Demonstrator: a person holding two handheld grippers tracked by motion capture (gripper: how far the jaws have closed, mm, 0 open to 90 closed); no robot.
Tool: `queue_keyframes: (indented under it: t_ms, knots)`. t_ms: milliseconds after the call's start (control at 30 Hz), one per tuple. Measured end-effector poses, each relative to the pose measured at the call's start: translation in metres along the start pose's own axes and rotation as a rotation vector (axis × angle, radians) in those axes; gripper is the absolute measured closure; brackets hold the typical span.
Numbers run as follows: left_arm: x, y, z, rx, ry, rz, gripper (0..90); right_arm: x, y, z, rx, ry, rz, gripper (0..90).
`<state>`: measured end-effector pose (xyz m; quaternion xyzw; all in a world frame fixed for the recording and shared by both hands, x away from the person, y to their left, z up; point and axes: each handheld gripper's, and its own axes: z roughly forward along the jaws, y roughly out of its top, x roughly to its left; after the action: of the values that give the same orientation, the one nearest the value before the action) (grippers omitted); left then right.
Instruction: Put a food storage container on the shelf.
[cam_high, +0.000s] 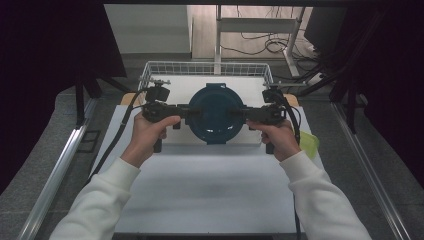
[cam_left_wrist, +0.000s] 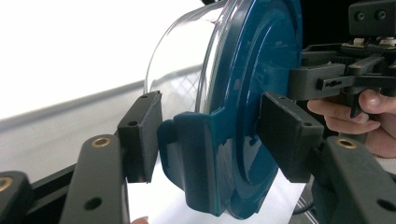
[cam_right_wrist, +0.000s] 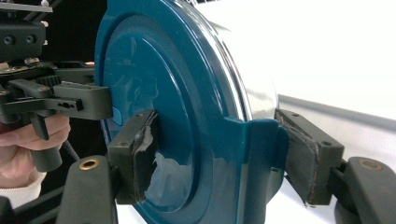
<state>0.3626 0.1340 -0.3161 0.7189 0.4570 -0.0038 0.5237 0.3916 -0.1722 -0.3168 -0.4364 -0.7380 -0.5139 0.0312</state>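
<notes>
Fingers of both grippers clamp a round glass container (cam_high: 216, 120) by its teal lid's side tabs.

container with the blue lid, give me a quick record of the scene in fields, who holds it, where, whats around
item: clear container with blue lid
left gripper: shut on the lid's left clip, one pad on the lid's top, one on the underside
right gripper: shut on the lid's right clip, same way
height: held off the white table; how high cannot be told
behind: wire basket
to the right: yellow-green thing, partly hidden by the right hand
</notes>
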Motion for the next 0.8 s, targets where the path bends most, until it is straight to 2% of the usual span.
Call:
queue_keyframes:
  t_ms: [100, 300, 500, 800]
  knots:
    - [0.0, 0.013, -0.002, 0.001, 0.007, 0.007, 41.0, 0.0, 0.01, 0.0, -0.009, 0.004, -0.004, 32.2]
    - [0.002, 0.034, -0.001, -0.007, 0.031, 0.006, 40.9, -0.008, 0.027, 0.004, -0.026, 0.029, 0.029, 32.2]
    - [0.01, 0.051, -0.001, -0.016, 0.022, 0.009, 41.0, -0.008, 0.047, 0.007, -0.027, 0.02, 0.009, 32.2]
    - [0.027, 0.069, 0.007, -0.039, 0.014, -0.033, 41.0, -0.017, 0.077, 0.018, -0.015, 0.008, 0.025, 32.0]
